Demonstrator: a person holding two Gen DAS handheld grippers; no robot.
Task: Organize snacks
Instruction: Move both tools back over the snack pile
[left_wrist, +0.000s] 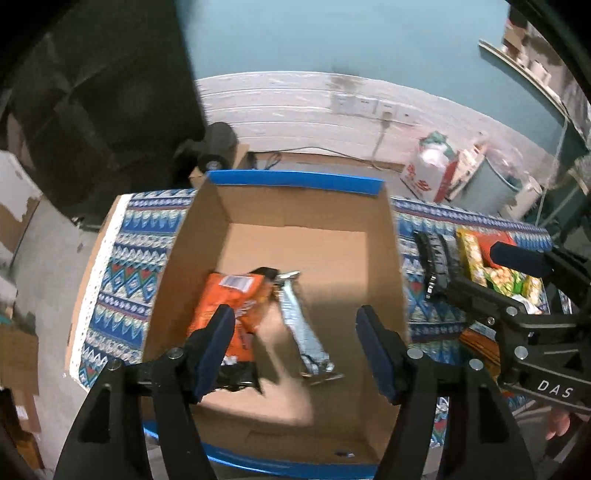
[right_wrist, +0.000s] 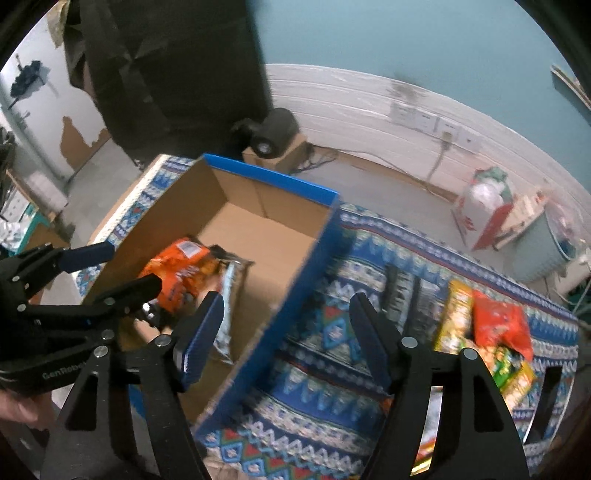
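Orange snack bag (right_wrist: 181, 273) in cardboard box (right_wrist: 280, 214)

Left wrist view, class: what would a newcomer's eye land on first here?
The open cardboard box with its blue rim fills the middle, on a blue patterned cloth. Inside lie an orange snack bag and a silver wrapper. Right of the box, more colourful snacks wait on the cloth.

I see the cardboard box (left_wrist: 295, 221) open at the top, its right half bare, while the orange packet (left_wrist: 229, 306) and silver bar (left_wrist: 303, 332) crowd the left floor. Its tall blue wall (right_wrist: 295, 288) blocks any sideways pass toward the snack pile (right_wrist: 491, 332) on the surface (right_wrist: 332, 387); a patterned strip between stays free.
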